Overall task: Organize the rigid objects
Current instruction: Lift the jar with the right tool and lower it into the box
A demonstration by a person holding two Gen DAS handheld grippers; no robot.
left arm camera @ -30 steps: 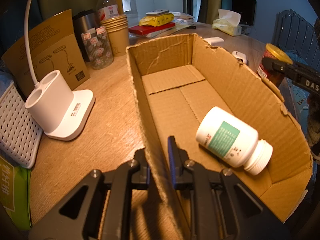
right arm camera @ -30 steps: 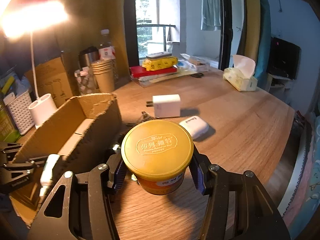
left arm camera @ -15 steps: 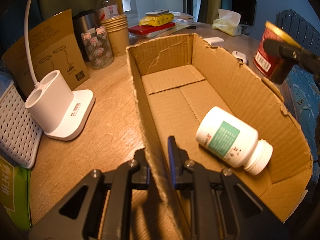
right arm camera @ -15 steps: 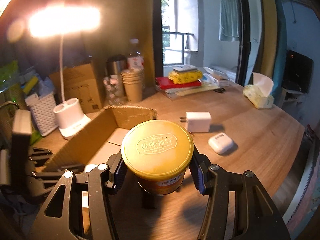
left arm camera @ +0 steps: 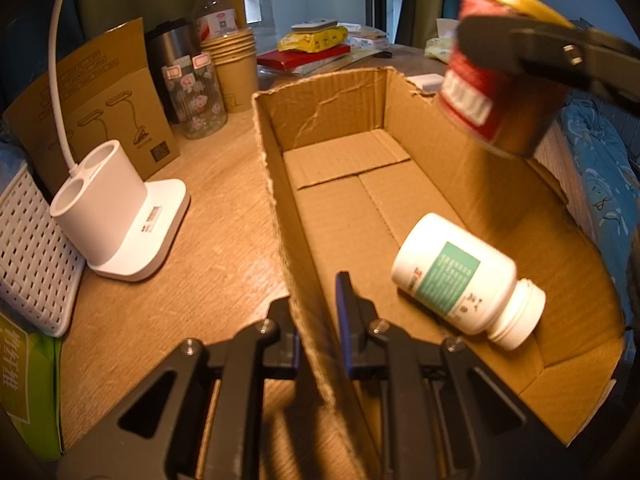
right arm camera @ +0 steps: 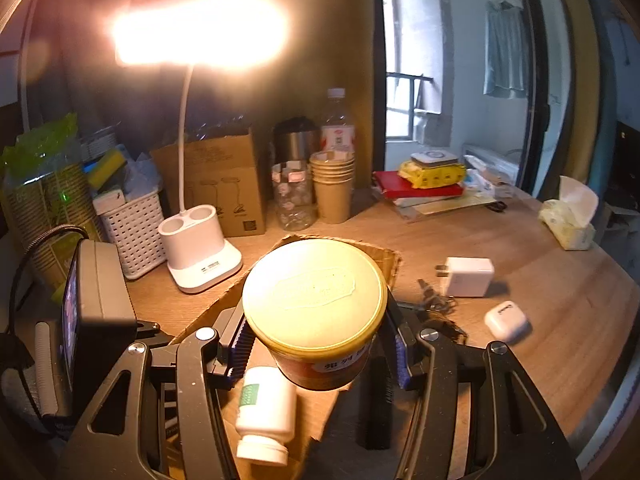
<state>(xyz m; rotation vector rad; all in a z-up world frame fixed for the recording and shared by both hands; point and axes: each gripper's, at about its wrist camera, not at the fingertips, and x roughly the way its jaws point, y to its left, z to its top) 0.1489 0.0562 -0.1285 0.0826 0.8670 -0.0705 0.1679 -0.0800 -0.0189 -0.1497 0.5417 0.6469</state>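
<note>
Right gripper (right arm camera: 320, 344) has the can (right arm camera: 316, 300) clamped, up over the box (left arm camera: 440, 184). Left gripper (left arm camera: 320, 316) pinches the box's wall; a pill bottle (left arm camera: 464, 276) lies inside.

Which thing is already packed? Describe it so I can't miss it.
Find the open cardboard box on the wooden table. Inside, near its close end, lies a white pill bottle on its side. Its green label and white cap set it apart; nothing else is in the box.
</note>
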